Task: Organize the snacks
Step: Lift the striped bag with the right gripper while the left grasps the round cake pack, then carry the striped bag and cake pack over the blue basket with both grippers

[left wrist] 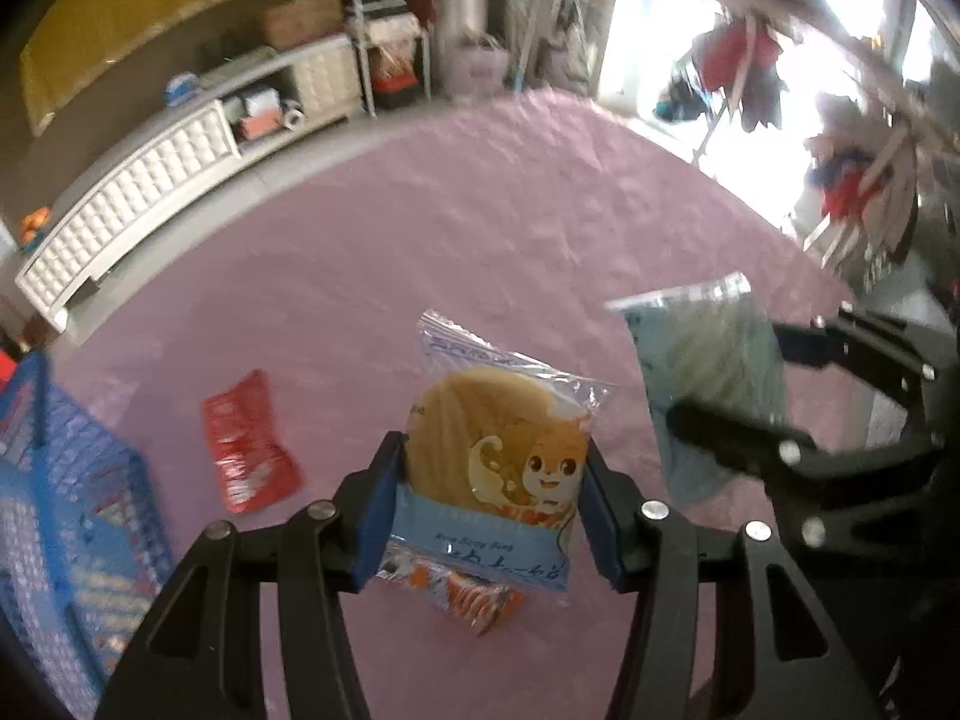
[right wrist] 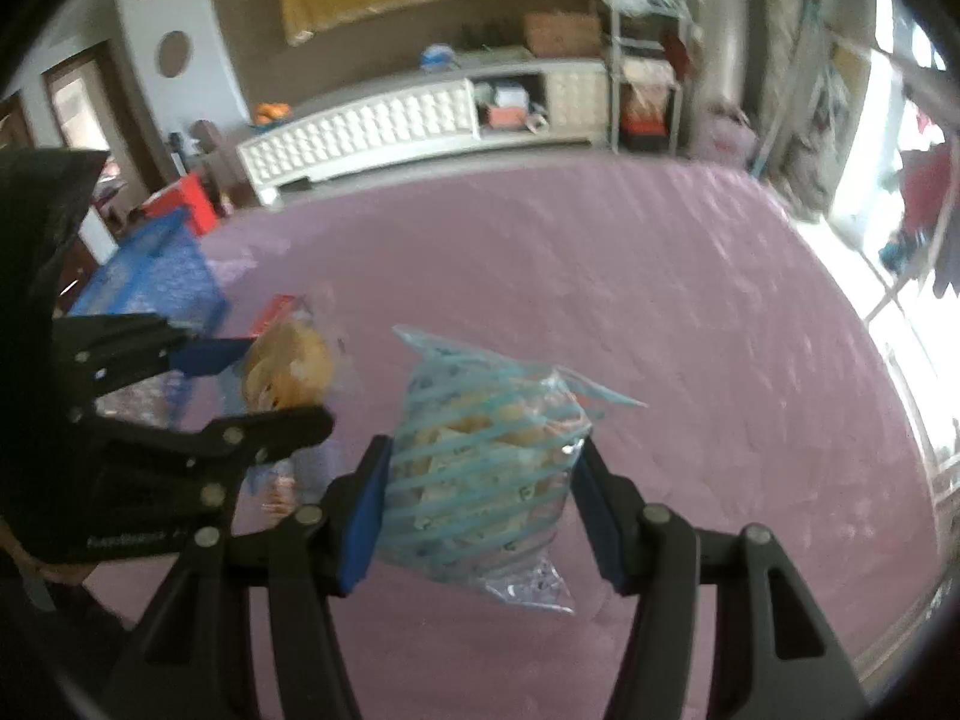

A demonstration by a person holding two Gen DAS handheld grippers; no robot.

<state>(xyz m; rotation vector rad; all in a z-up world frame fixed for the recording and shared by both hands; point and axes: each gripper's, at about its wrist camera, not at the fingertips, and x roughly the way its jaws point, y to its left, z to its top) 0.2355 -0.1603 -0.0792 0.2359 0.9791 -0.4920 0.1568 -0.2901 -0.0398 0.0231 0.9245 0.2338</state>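
Both snacks look light, crinkly and easy to crush, so a soft squeeze on the sides is best: the left gripper [left wrist: 492, 504] is clamped on the bread packet [left wrist: 498, 468], the right gripper [right wrist: 483, 510] on the striped snack bag [right wrist: 480, 480], both tipped down over the pink cloth [left wrist: 480, 228].

Both tongs [left wrist: 489, 504] [right wrist: 480, 504] clamped, angled downward

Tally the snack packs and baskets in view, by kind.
Snack packs held in grippers: 2 (cartoon-print pack in left gripper, blue-striped pack in right gripper)
Snack packs lying on the pink cover: 1 (red pack)
Blue baskets: 1
Total: 4
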